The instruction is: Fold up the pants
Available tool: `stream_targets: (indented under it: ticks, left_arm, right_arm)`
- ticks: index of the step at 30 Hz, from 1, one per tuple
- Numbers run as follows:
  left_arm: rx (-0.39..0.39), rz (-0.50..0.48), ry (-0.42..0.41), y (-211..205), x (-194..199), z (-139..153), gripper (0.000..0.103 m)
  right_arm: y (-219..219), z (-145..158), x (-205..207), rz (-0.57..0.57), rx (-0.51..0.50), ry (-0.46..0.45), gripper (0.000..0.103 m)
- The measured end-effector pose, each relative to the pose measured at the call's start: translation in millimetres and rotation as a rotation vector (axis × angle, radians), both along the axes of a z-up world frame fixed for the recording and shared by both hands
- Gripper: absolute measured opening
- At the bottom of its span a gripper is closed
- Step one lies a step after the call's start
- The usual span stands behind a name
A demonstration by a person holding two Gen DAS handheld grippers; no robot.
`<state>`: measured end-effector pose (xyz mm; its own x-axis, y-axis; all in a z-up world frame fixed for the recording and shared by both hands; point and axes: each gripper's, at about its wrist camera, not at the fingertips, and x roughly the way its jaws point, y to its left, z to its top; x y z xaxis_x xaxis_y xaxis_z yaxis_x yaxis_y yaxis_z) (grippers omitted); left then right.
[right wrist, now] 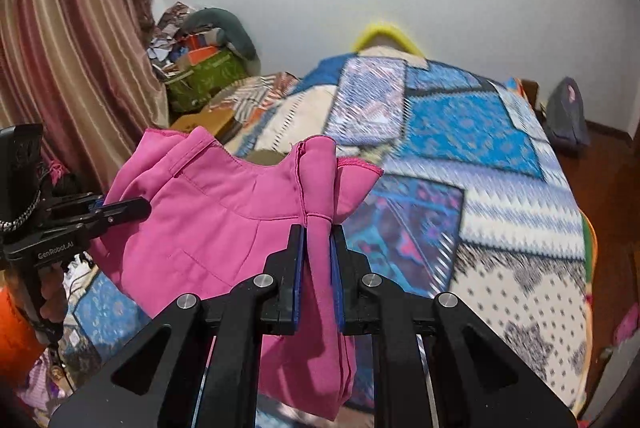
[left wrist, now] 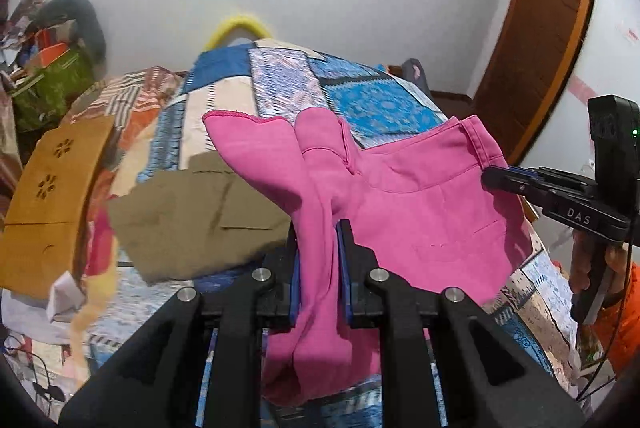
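The pink pants (left wrist: 420, 196) hang in the air above the bed, stretched between both grippers. My left gripper (left wrist: 318, 228) is shut on a bunched fold of the pink fabric at one end of the waist. My right gripper (right wrist: 318, 232) is shut on a bunched fold at the other end; it shows in the left wrist view (left wrist: 490, 177) gripping the waistband edge. The left gripper shows in the right wrist view (right wrist: 140, 206) at the pants' (right wrist: 208, 220) left edge. The lower part of the pants drops out of sight below the jaws.
A patchwork bedspread (right wrist: 472, 132) covers the bed. An olive-brown folded garment (left wrist: 200, 224) lies on it under the pants. An orange-brown cardboard box (left wrist: 52, 200) and a clutter pile (left wrist: 48, 80) stand at the left. Curtain (right wrist: 68, 48) at left, wooden door (left wrist: 544, 40) at right.
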<state>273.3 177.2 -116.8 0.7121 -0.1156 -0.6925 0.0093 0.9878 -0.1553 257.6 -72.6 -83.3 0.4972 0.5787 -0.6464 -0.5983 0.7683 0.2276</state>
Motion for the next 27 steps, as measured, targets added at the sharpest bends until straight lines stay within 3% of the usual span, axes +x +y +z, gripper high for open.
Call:
stream_targets:
  ticks: [8,16,20,24,27]
  left_arm:
    - [-0.015,0.069,0.016,63.1,20.1,0.2,0.015]
    - [-0.032,0.123,0.030,118.8,59.2,-24.1,0.015]
    - [-0.035,0.131,0.046,139.3,77.9,-46.7,0.015]
    - [-0.062,0.142,0.105,157.3,99.1,-81.6,0.015]
    - [-0.037,0.154,0.151,163.5,109.9,-107.0,0.015]
  right_arm:
    - [65.0,-3.3,30.4,0.055,-0.011,-0.027,0.010]
    - [119.3,-19.8,70.3,0.096,-0.037,-0.029,0.010]
    - [141.2,-38.6,88.9,0.114,-0.068,-0.022,0.010]
    - [162.5,-64.8,109.2,0.125,-0.122,-0.001,0.010]
    - [173.2,-85.5,122.1,0.136,-0.154,0.027,0.008]
